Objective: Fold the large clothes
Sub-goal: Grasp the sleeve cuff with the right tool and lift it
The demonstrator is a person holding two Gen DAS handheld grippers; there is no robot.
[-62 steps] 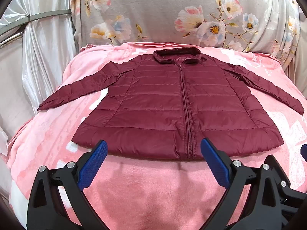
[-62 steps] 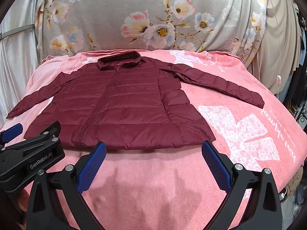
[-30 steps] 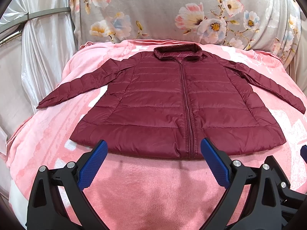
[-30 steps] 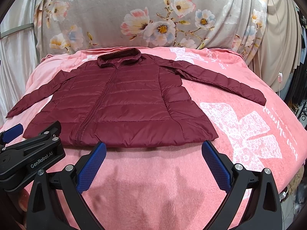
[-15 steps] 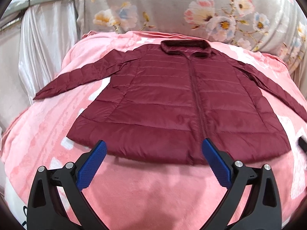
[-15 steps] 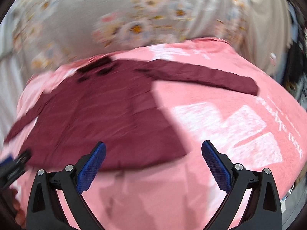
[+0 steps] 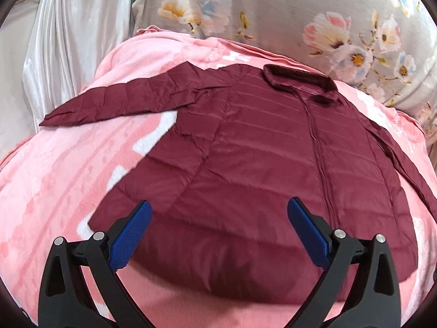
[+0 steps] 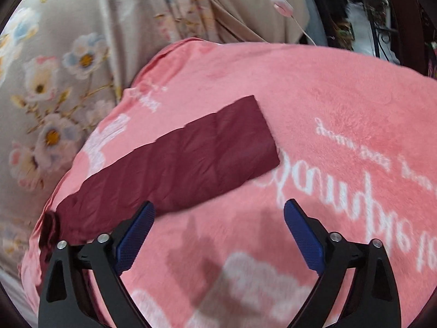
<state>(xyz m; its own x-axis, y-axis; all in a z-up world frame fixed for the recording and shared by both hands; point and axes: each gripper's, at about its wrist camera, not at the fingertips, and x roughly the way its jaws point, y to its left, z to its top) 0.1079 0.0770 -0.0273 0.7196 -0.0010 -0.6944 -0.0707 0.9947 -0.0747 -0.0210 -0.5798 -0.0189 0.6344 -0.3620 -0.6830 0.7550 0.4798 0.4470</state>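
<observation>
A dark red quilted jacket (image 7: 259, 158) lies flat, front up and zipped, on a pink blanket (image 7: 54, 169), sleeves spread out to both sides. My left gripper (image 7: 218, 232) is open and empty, hovering over the jacket's lower left hem. In the right wrist view only the jacket's right sleeve (image 8: 191, 161) shows, its cuff end pointing right. My right gripper (image 8: 218, 232) is open and empty, just in front of that sleeve, above the blanket (image 8: 341, 109).
A grey floral cloth (image 7: 273, 8) hangs behind the blanket. A white satin curtain (image 7: 68, 41) hangs at the left. A beige curtain (image 8: 245, 5) and dark furniture (image 8: 396, 13) stand at the far right beyond the blanket's edge.
My left gripper moved forward and left over the jacket's hem. My right gripper swung right and forward, from the jacket's body to its right sleeve. Both stayed open.
</observation>
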